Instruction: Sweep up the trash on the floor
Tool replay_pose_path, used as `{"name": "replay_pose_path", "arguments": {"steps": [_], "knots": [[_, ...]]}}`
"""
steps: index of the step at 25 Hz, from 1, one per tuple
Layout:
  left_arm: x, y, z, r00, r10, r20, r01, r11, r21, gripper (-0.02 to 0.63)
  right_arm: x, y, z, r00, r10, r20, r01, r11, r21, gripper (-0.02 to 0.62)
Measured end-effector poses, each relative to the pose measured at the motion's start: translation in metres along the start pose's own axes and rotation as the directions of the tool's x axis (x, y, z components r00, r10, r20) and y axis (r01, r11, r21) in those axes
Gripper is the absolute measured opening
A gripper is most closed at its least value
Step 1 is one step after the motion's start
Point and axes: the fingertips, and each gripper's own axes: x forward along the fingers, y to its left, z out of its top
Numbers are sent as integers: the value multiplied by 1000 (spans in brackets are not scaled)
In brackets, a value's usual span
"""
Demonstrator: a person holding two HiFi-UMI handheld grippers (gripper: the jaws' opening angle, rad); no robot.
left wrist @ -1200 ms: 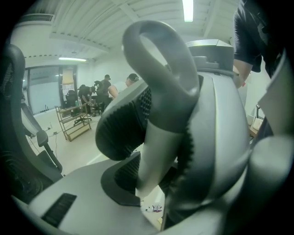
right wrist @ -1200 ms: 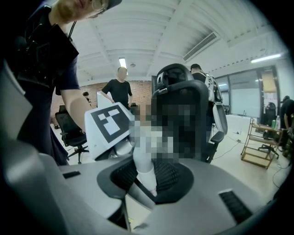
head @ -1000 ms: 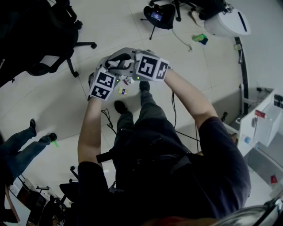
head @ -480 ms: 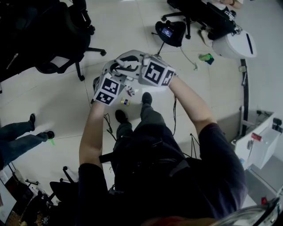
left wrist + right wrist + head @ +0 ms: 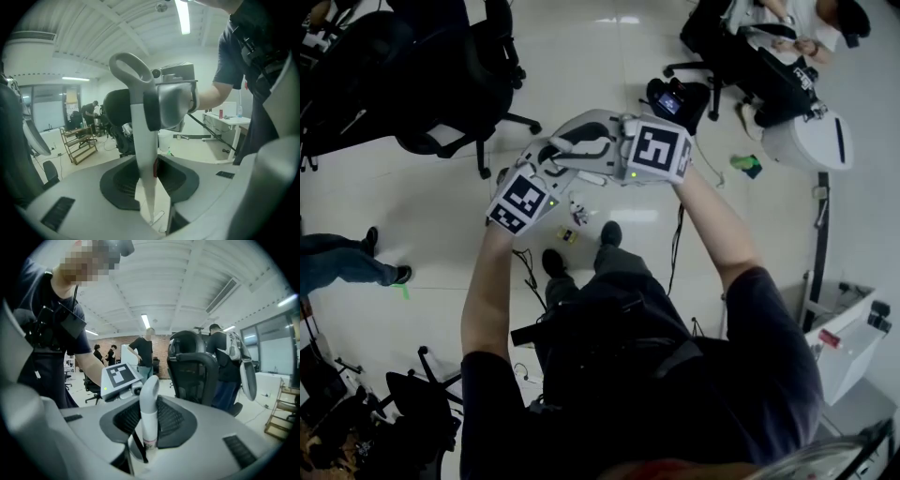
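A white handle point(image 5: 140, 126) with a looped top stands upright between the jaws of my left gripper point(image 5: 150, 187). Those jaws have just been closing, and the pads sit against the handle. In the left gripper view the right gripper's grey body is clasped on the same handle higher up. My right gripper point(image 5: 147, 432) is shut on the white handle point(image 5: 150, 404), whose rounded top rises above the jaws. In the head view the left gripper point(image 5: 562, 155) and right gripper point(image 5: 586, 141) are held close together in front of the person. Small bits of trash point(image 5: 577, 211) lie on the floor by the person's shoes.
Black office chairs point(image 5: 441, 75) stand at the upper left. A camera on a tripod point(image 5: 675, 101) and a white bin point(image 5: 806, 141) are at the upper right, with a green scrap point(image 5: 745, 166) beside them. Cables point(image 5: 530, 272) run across the tiles; other people stand around.
Both grippers have risen together, still close to each other. The head view has shifted, so more of the chairs and of the far floor shows.
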Motion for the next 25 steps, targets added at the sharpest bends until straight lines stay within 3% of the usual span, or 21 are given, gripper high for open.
{"name": "replay_pose_path", "arguments": {"steps": [5, 9, 12, 14, 17, 19, 20, 22, 25], "knots": [[-17, -4, 11, 998, -20, 56, 23, 998, -54, 103, 2, 12, 16, 993, 119, -4, -119, 993, -10, 110], [-28, -6, 10, 998, 18, 60, -17, 999, -31, 100, 9, 17, 21, 984, 179, -18, -179, 984, -13, 110], [-47, 0, 14, 995, 74, 61, -72, 997, -40, 100, 19, 19, 37, 983, 182, -3, -182, 983, -7, 110], [-63, 10, 13, 990, 131, 56, -128, 991, -50, 100, 32, 17, 46, 990, 140, -2, -140, 990, -21, 111], [-87, 25, 4, 971, 234, 46, -230, 970, -78, 100, 60, 17, 56, 998, 68, 13, -68, 996, -51, 182], [-101, 32, -6, 957, 288, 32, -284, 955, -79, 100, 77, 19, 59, 999, 44, 28, -42, 997, -68, 107], [-107, 35, -11, 950, 310, 26, -307, 949, -75, 100, 85, 20, 60, 998, 44, 35, -42, 997, -68, 103], [-119, 43, -22, 934, 358, 16, -356, 932, -61, 98, 101, 22, 59, 997, 64, 31, -61, 995, -80, 103], [-131, 57, -45, 907, 422, 0, -421, 905, -57, 98, 130, 27, 47, 988, 134, -71, -144, 976, -161, 103]]}}
